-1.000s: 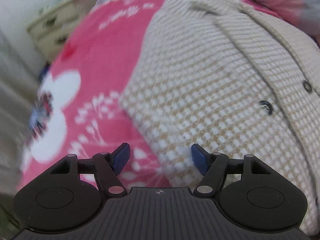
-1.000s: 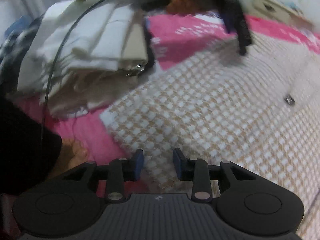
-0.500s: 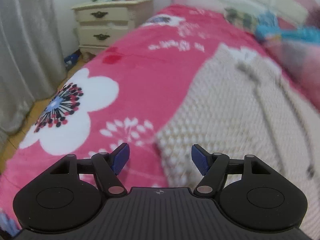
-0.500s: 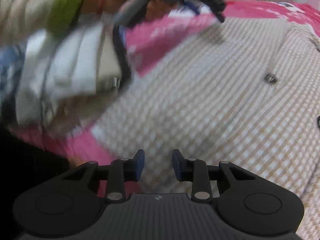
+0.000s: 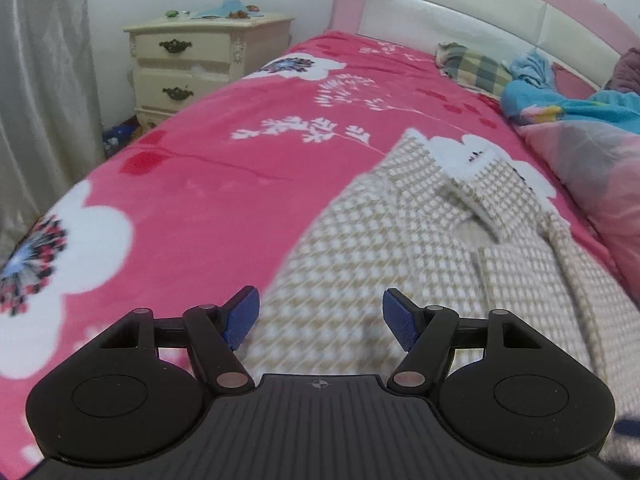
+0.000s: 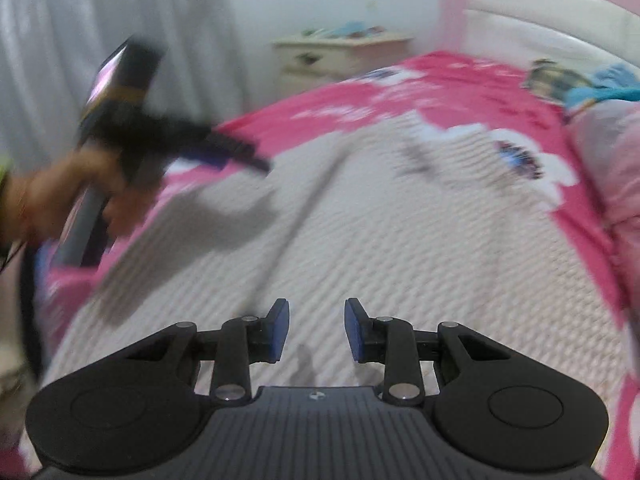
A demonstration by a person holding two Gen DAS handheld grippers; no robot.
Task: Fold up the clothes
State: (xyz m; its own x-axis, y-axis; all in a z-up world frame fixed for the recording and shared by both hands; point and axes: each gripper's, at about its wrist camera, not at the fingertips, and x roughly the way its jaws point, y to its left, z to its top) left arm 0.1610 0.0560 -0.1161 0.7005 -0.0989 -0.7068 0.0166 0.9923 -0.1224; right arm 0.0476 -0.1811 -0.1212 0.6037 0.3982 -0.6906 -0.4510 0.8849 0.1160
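Item count, both views combined:

- One beige-and-white checked knit garment [image 5: 400, 264], spread on the bed.
- One pink fleece bedspread with white flower print [image 5: 224, 184].
- One cream wooden nightstand [image 5: 200, 60] with two drawers, each carrying one dark metal handle.
- One white padded headboard in a pink frame [image 5: 460, 12].
- One green-and-grey plaid cloth [image 5: 476, 66].
- One blue patterned cloth [image 5: 560, 104].
- One grey curtain [image 5: 40, 80].
- Two black two-finger grippers with blue pads: left gripper [image 5: 320, 320], right gripper [image 6: 317, 330].
- One hand [image 6: 60, 196] visible.
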